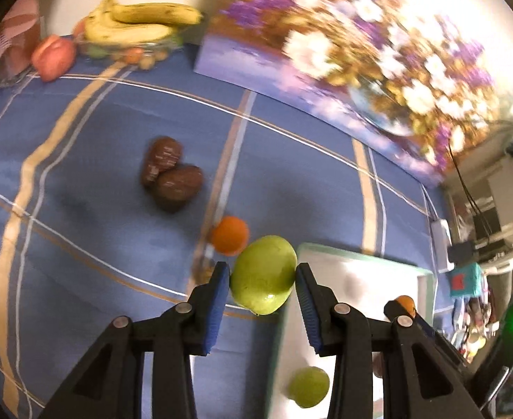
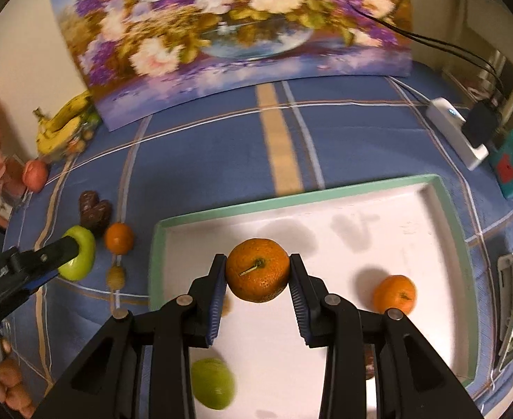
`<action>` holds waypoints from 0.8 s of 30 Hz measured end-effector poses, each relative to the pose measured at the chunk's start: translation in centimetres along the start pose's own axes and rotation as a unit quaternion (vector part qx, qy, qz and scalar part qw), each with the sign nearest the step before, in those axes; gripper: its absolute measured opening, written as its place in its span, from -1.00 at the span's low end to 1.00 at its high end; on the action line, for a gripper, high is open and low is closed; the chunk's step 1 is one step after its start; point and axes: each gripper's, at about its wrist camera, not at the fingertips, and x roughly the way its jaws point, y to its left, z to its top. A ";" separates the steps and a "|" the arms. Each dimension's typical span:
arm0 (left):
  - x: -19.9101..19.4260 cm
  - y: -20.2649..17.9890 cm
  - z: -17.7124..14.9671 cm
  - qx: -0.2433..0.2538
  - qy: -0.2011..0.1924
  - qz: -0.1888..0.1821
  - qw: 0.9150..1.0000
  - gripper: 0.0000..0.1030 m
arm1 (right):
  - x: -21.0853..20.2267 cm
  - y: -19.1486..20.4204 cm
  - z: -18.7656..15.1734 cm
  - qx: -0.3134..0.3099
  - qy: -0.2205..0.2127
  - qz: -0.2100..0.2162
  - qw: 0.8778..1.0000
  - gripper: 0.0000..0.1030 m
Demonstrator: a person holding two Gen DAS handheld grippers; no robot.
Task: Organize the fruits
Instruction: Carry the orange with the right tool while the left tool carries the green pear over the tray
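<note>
My left hand-held gripper (image 1: pixel 261 276) clamps a green apple (image 1: pixel 263 274) just left of the tray (image 2: pixel 291 197); my right hand-held gripper (image 2: pixel 258 276) clamps an orange (image 2: pixel 258 274) above it. I should lower both gently before releasing.

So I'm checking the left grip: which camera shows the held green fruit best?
The left wrist view: the green fruit sits large between the left gripper's blue pads, both contact sides visible. The right wrist view shows it small at the left edge, half hidden by a finger.
</note>
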 end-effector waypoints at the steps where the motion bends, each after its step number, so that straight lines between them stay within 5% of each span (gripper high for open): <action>1: 0.2 -0.7 -0.1 0.008 0.004 0.000 1.000 -0.20 | 0.0 -0.7 0.1 0.008 0.002 -0.004 1.000 -0.29; 12: 3.8 -6.3 -1.5 0.073 0.039 0.005 0.997 -0.20 | 0.3 -7.5 0.3 0.094 -0.004 -0.032 0.995 -0.29; 24: 6.5 -8.2 -2.5 0.107 0.055 0.023 0.993 -0.23 | 1.6 -9.3 0.3 0.099 0.003 -0.037 0.994 -0.29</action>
